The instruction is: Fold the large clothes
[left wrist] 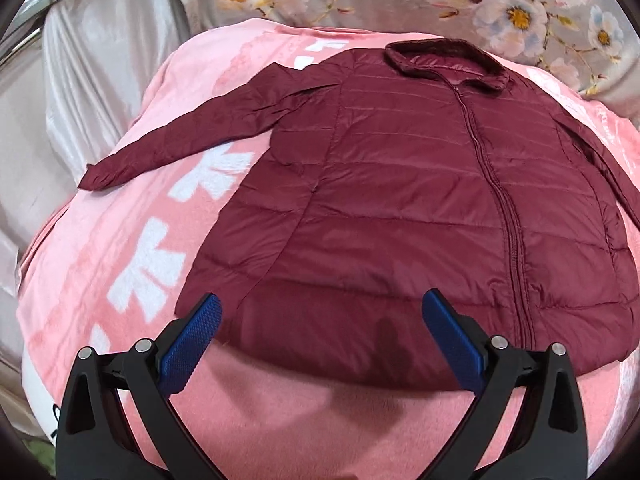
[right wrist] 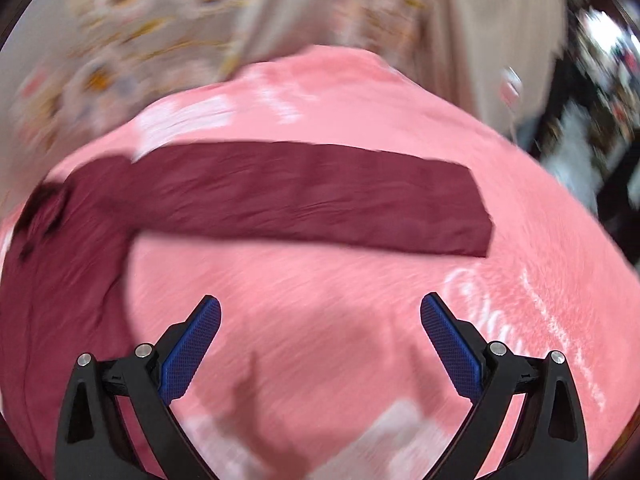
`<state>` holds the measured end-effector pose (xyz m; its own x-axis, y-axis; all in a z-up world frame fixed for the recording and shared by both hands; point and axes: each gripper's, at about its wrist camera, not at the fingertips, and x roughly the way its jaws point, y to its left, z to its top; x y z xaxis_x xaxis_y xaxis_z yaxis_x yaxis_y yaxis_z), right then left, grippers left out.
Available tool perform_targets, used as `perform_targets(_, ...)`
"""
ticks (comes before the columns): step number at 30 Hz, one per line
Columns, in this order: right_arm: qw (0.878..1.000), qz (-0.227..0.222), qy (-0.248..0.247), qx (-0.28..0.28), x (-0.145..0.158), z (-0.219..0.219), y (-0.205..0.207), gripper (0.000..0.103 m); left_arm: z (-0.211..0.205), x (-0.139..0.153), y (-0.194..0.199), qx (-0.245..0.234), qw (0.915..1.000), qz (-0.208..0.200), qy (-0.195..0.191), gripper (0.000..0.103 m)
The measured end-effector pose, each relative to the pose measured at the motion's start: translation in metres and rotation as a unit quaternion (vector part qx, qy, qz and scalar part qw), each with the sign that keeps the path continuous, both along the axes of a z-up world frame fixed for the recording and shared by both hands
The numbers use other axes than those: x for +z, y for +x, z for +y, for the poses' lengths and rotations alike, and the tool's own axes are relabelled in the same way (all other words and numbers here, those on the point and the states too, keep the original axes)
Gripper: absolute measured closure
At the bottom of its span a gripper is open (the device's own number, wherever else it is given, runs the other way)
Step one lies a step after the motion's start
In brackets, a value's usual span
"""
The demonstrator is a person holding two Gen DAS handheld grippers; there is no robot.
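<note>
The dark red quilted jacket (left wrist: 400, 208) lies flat, zipped front up, on a pink blanket (left wrist: 120, 280), its long axis running from the hem nearest the left tool (left wrist: 320, 308) to the collar at the far end, sleeves spread out sideways. It looks light, puffy, soft and probably slippery, so the hem corners or a cuff seem the best grips. Both the left tool and the right tool (right wrist: 320, 308) stand wide apart, holding nothing, the right one hovering near the outstretched sleeve (right wrist: 320, 196).
</note>
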<state>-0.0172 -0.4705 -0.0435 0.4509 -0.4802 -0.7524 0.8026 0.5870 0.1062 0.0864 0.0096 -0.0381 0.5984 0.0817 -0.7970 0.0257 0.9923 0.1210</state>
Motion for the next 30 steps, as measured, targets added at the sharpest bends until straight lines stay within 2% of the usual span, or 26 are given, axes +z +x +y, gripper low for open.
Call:
perform_targets(5,0.991,-0.048,0.085,-0.093,-0.026,-0.068,-0.028,0.005,-0.008,-0.009,0.016,-0.014,0.9998,0.01,0.006,0.005)
perform_targets(9,0.982,-0.078,0.119,-0.127,-0.043,-0.098,-0.038,0.01,-0.014,-0.013,0.025,-0.022,0.9997,0.006,0.003,0.005)
perform_targets(12,0.982,-0.075,0.094,-0.148,-0.044,-0.109,-0.036,0.029,-0.014,-0.015,0.032,-0.02,0.9997,0.008,-0.005,0.005)
perform_targets(13,0.982,-0.068,0.084,-0.156,-0.044,-0.114,-0.031,0.042,-0.015,-0.015,0.036,-0.021,0.9997,0.013,-0.006,0.005)
perform_targets(14,0.982,-0.068,0.076,-0.161,-0.043,-0.116,-0.029,0.068,-0.015,-0.016,0.039,-0.02,0.9996,0.018,-0.002,0.005)
perform_targets(16,0.98,-0.081,0.079,-0.167,-0.042,-0.125,-0.026,0.09,-0.014,-0.015,0.045,-0.015,0.9997,0.015,0.012,0.005)
perform_targets(17,0.978,-0.091,0.085,-0.166,-0.04,-0.128,-0.021,0.094,-0.014,-0.015,0.048,-0.012,0.9997,0.009,0.02,0.005)
perform_targets(19,0.98,-0.101,0.073,-0.153,-0.028,-0.124,-0.007,0.095,-0.011,-0.013,0.055,-0.004,0.9996,0.002,0.029,0.005)
perform_targets(22,0.991,-0.112,0.004,-0.075,0.017,-0.088,0.04,0.096,-0.003,-0.012,0.067,0.006,0.9997,0.0,0.025,0.005)
perform_targets(25,0.99,-0.132,-0.038,0.027,0.057,-0.037,0.09,0.096,0.004,-0.011,0.077,0.013,0.9994,-0.008,0.032,0.005)
perform_targets(28,0.975,-0.149,-0.061,0.153,0.089,0.033,0.142,0.096,0.014,-0.009,0.089,0.03,0.9989,-0.013,0.033,0.005)
perform_targets(30,0.956,-0.15,-0.072,0.242,0.099,0.093,0.176,0.096,0.021,-0.007,0.094,0.04,0.9987,-0.017,0.028,0.005)
